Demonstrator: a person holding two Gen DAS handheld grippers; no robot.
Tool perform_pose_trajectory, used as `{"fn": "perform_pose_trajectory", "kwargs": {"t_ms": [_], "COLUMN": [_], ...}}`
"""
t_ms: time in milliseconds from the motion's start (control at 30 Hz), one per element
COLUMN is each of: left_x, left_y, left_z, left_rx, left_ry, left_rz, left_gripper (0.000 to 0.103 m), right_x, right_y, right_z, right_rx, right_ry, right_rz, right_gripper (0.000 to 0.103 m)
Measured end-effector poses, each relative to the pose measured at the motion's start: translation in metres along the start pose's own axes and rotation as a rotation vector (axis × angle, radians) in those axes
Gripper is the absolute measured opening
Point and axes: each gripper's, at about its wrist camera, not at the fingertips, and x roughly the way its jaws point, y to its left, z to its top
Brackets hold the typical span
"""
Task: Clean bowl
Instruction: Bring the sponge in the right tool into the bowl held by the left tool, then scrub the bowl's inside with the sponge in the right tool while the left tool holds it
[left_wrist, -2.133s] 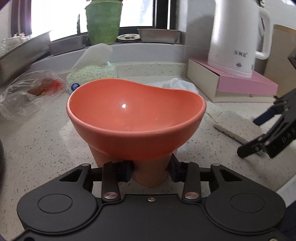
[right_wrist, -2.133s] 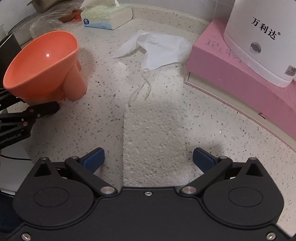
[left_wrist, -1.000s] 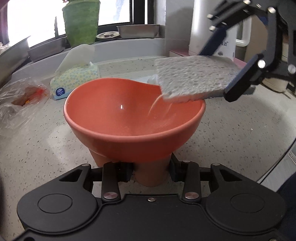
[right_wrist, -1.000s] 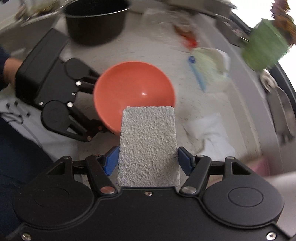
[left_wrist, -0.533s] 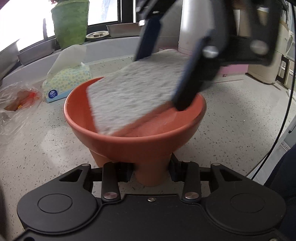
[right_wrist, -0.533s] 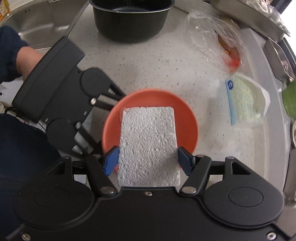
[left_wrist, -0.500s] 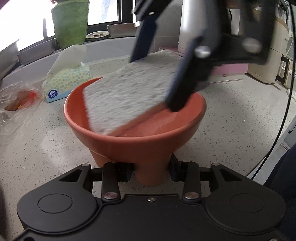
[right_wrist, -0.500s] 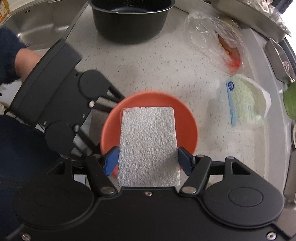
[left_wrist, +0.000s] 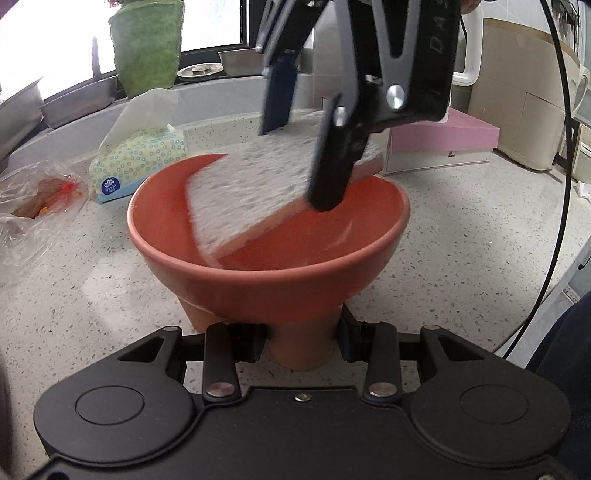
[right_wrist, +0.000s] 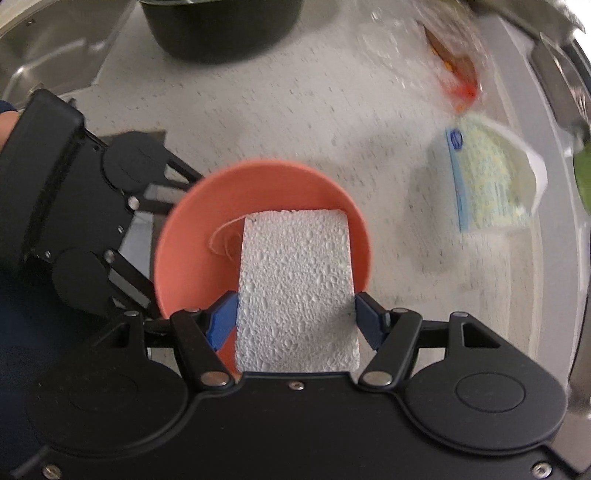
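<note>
An orange bowl (left_wrist: 269, 273) with a narrow foot stands on the speckled counter. My left gripper (left_wrist: 301, 341) is shut on that foot from the near side. My right gripper (right_wrist: 295, 319) points down from above and is shut on a white sponge (right_wrist: 297, 291) by its long sides. The sponge (left_wrist: 251, 184) slants into the bowl with its far end low against the inner wall. In the right wrist view the bowl (right_wrist: 188, 251) lies under the sponge, with the left gripper (right_wrist: 147, 258) at its left side.
A tissue pack (left_wrist: 138, 162) and a clear plastic bag (left_wrist: 33, 199) lie left of the bowl. A pink box (left_wrist: 443, 144) sits behind it on the right. A dark pot (right_wrist: 221, 26) and a steel sink (right_wrist: 44, 55) are beyond the left gripper.
My right gripper has carried the sponge from beside the bowl to over it and down into it. The left gripper and the bowl have stayed put.
</note>
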Motion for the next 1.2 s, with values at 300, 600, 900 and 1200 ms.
{"fn": "perform_pose_trajectory", "kwargs": {"t_ms": [300, 600, 900, 1200], "left_x": [0.001, 0.004, 0.004, 0.005], "left_y": [0.002, -0.006, -0.008, -0.009], "left_z": [0.000, 0.005, 0.006, 0.007], "left_rx": [-0.009, -0.034, -0.022, -0.017], "left_ry": [-0.002, 0.009, 0.020, 0.026], "left_rz": [-0.002, 0.018, 0.019, 0.019], "left_gripper": [0.038, 0.038, 0.038, 0.038], "right_x": [0.003, -0.027, -0.002, 0.017], "right_y": [-0.002, -0.023, -0.049, -0.047], "right_z": [-0.013, -0.056, -0.118, -0.129], "right_rx": [0.065, 0.410, 0.978, 1.134], "right_ry": [0.021, -0.207, -0.359, -0.396], "right_rz": [0.080, 0.114, 0.270, 0.333], "right_gripper": [0.083, 0.084, 0.084, 0.034]}}
